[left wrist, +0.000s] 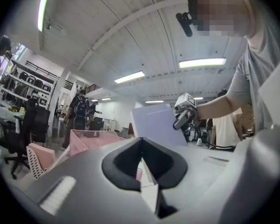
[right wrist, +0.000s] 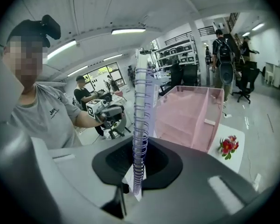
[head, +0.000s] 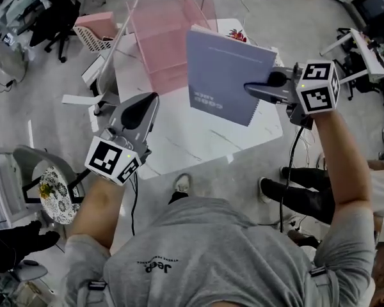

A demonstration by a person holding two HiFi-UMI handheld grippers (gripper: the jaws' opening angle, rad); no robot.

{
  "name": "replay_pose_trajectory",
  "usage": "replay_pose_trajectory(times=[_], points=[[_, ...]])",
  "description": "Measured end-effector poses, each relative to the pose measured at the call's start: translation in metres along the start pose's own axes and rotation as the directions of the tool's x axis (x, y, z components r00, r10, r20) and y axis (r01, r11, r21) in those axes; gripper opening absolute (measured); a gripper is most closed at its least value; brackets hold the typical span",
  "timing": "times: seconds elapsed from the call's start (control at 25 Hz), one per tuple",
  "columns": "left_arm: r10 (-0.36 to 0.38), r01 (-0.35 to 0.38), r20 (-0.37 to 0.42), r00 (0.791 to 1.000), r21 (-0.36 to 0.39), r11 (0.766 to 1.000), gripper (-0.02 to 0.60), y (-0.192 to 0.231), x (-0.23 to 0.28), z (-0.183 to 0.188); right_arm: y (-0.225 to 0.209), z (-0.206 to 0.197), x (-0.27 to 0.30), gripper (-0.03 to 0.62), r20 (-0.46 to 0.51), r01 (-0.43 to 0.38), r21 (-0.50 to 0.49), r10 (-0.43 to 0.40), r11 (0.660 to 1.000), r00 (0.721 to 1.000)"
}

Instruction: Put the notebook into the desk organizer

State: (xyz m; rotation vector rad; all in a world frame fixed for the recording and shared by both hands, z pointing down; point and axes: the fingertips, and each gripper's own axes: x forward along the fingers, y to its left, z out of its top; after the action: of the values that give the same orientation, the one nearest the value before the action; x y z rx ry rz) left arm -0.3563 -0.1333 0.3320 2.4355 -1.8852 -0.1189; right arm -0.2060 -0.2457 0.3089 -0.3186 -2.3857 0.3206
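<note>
My right gripper (head: 251, 89) is shut on a blue-grey spiral notebook (head: 227, 75) and holds it upright above the white table (head: 198, 139). In the right gripper view the spiral binding (right wrist: 141, 125) runs up between the jaws. The pink translucent desk organizer (head: 169, 37) stands on the table's far side, just behind and left of the notebook, and its open compartments (right wrist: 186, 115) also show in the right gripper view. My left gripper (head: 147, 104) hovers over the table's left edge, shut on nothing. From the left gripper view the notebook (left wrist: 156, 125) and the right gripper (left wrist: 183, 118) are ahead.
A small red flower ornament (head: 238, 36) lies on the table beside the organizer. A pink-and-white basket (head: 96, 31) sits at the far left. A patterned round seat (head: 54, 194) is by my left side, and another person's legs (head: 294, 190) are at the right.
</note>
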Motion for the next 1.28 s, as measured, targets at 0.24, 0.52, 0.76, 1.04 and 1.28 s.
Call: replay_pose_trajectory(times=[0.24,0.52,0.76,1.04,1.28], points=[[0.063,-0.063,0.037,0.997,0.01,0.998,0.026,0.029,-0.01,0.012,-0.025,0.076,0.017,0.032,-0.059,-0.119,-0.112,0.113,0.987,0.992],[0.126,-0.126,0.018,0.992,0.003,0.992,0.026,0.054,-0.031,-0.002,-0.064,0.129,0.056,0.032,-0.108,-0.213,-0.15,0.198,0.965,0.974],[0.183,-0.183,0.013,0.983,0.006,0.983,0.026,0.076,-0.044,-0.007,-0.116,0.142,0.102,0.032,-0.154,-0.224,-0.114,0.205,0.968,0.967],[0.21,-0.21,0.011,0.978,-0.005,0.978,0.026,0.086,-0.055,-0.016,-0.18,0.129,0.147,0.034,-0.218,-0.061,-0.031,0.052,0.998,0.975],[0.217,-0.217,-0.003,0.976,-0.035,0.976,0.026,0.084,-0.06,-0.03,-0.211,0.125,0.174,0.037,-0.264,0.132,-0.034,-0.136,0.991,0.955]])
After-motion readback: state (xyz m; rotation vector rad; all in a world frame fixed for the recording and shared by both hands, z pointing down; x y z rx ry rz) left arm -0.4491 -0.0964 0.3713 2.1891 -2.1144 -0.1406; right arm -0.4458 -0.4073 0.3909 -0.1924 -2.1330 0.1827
